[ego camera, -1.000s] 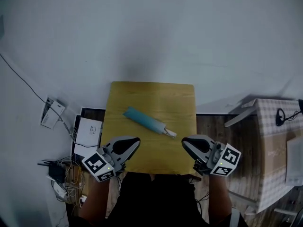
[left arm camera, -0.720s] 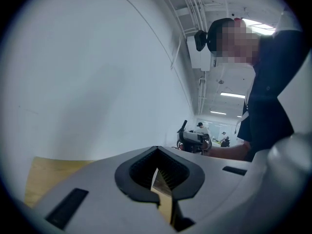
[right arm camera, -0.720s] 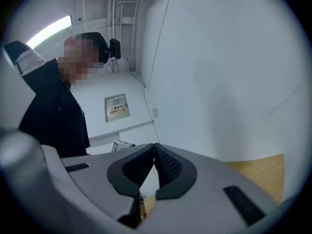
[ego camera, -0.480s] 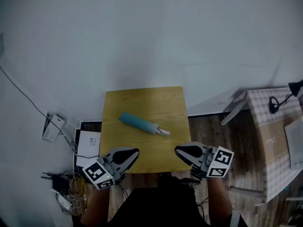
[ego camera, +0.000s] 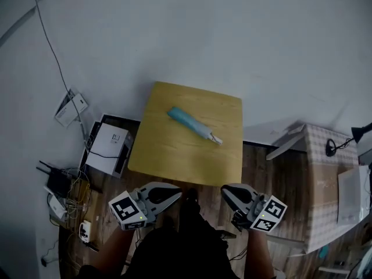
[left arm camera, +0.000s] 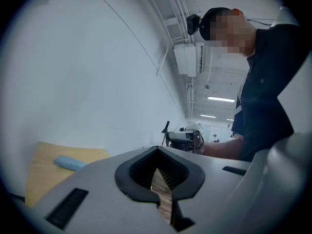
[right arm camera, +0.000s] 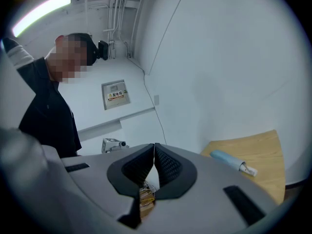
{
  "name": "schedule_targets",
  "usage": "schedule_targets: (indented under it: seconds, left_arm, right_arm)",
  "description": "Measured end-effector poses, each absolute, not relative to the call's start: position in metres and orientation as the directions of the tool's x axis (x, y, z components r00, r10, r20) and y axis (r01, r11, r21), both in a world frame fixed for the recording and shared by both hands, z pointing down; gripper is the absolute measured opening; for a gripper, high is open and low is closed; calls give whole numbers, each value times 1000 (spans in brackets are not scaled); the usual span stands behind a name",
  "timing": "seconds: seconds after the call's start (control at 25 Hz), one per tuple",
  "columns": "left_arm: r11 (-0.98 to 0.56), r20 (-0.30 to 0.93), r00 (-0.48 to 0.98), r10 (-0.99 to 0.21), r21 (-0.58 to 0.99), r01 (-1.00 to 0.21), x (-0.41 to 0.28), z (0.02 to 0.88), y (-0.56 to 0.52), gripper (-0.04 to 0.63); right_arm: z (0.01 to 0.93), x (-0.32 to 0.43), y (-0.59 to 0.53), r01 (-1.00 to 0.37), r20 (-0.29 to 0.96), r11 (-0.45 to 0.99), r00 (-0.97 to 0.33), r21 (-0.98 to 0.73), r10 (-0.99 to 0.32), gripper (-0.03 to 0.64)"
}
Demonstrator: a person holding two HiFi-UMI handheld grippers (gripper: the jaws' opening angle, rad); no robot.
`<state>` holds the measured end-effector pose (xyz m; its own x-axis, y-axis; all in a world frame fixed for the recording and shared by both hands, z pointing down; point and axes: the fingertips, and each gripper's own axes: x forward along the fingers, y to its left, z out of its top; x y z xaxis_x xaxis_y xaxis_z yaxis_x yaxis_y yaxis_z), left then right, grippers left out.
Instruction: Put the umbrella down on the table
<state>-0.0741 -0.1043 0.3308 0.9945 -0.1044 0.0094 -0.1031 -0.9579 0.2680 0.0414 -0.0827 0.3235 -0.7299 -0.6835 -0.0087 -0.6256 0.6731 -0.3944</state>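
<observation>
Teal umbrella [ego camera: 195,124] is left lying on the table [ego camera: 168,158]; left claw [ego camera: 176,195] and right claw [ego camera: 226,192], closed on nothing, have been pulled back off it, so probably done.

The head camera looks steeply down from well above the yellow counter [ego camera: 168,150], with the left gripper [ego camera: 172,196] and right gripper [ego camera: 228,192] low in frame. Each gripper camera sits close behind its own jaws, facing level. All three views share the counter's top and the umbrella [ego camera: 192,122].

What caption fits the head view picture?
Folded blue umbrella lies on the wooden table; left gripper and right gripper hang shut short of it.
</observation>
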Motion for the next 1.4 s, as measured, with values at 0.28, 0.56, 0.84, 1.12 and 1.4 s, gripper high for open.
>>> schedule_targets:
  seconds: [0.28,0.56,0.84,1.12,1.4]
  left_arm:
    - [-930,35,991,-131,342,-135,-115,364,-39,12]
    - [-958,41,994,-104,266,-112,-105,347,10,12]
    - [-947,40,993,-115,297,-121,-84,336,78,12]
    - [-930,135,989,-64,351,-108,-45,375,151,12]
    - [-947,219,972,87,320,12,12,380,200,12]
  right_arm:
    - [346,-11,-10,-583,57,706,-785,-402,-616,20]
    - [329,-50,25,-487,27,808,-861,-332,-508,20]
    - [331,-43,96,-473,30,830,-873,-296,-487,20]
    - [384,32,167,-597,50,684,-767,-420,-640,20]
    - [384,71,198,-634,30,667,-733,-392,-679,21]
